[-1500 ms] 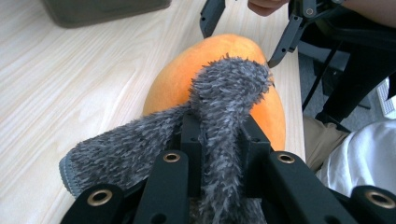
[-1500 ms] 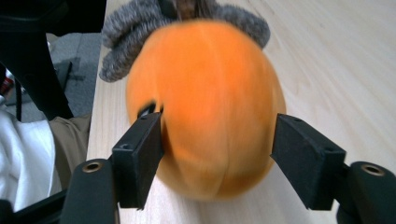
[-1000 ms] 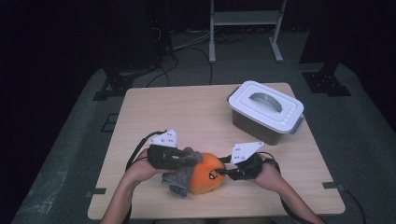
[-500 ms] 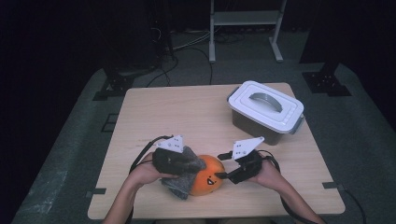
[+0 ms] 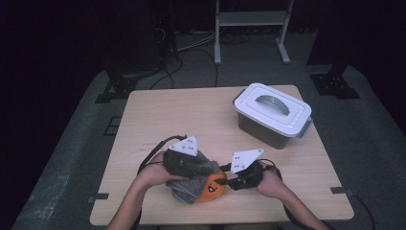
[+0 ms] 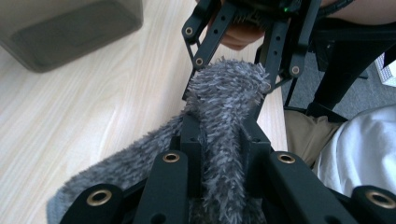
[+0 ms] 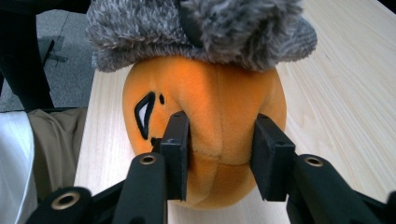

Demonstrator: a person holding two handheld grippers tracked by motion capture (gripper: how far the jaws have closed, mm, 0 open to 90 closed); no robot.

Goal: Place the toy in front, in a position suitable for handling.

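Low-centre of the high view: left gripper (image 5: 191, 165) clamped on grey fuzzy cloth (image 6: 229, 98), right gripper (image 7: 219, 154) just closing, pads pinching orange plush (image 7: 205, 107) w/ it between jaws—hold plush firm, pull cloth off slow.

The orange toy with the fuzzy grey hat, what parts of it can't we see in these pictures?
- Orange plush toy: in the right gripper view the right hand-held gripper squeezes it, covering part of its face.
- Its far side: in the high view the grey furry hat and the left hand-held gripper cover it.
- In the left gripper view, the hat hides the toy.
- Inside the lidded box: the lid hides it.
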